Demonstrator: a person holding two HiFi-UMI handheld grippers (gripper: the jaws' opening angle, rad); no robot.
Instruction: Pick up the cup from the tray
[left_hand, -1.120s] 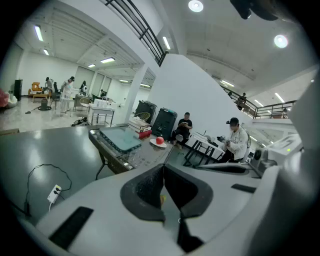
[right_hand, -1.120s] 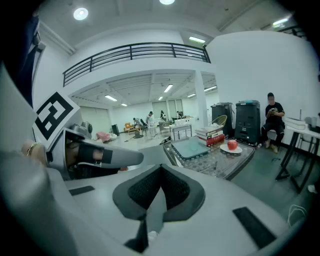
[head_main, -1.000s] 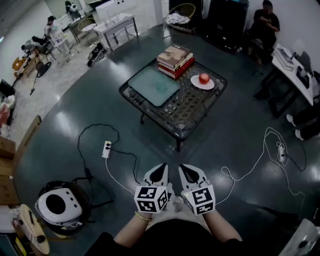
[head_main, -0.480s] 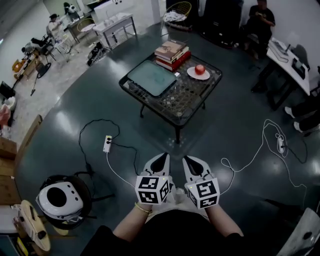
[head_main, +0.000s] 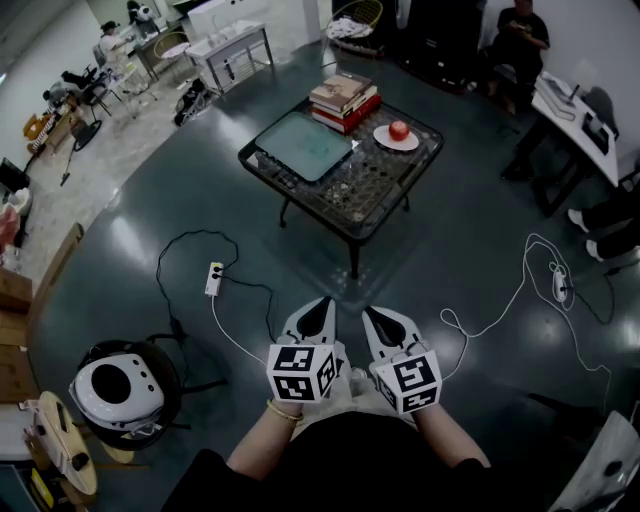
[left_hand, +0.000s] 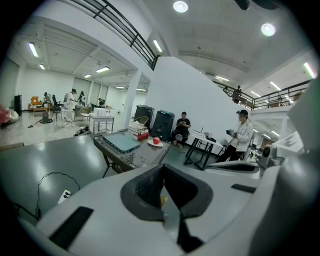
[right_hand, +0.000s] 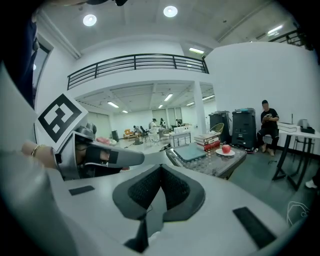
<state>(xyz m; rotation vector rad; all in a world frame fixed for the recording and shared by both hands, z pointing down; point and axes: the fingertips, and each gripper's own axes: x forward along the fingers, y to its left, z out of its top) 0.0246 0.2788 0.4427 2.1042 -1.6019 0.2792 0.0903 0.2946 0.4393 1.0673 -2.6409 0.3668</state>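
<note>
Currently left gripper (head_main: 322, 303) and right gripper (head_main: 370, 313) are hanging well short of the table (head_main: 385, 200), jaws pressed together, empty; cup is not showing clearly on the tray (head_main: 303, 145) there; risk: jaws arriving unopened, toppling it.

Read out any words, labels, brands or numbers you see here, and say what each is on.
No readable words or numbers anywhere.
Marker cube on the left gripper: black-and-white square pattern only, no text.
Marker cube on the right gripper: the same.
Stack of books on the coffee table: print too small to read.
</note>
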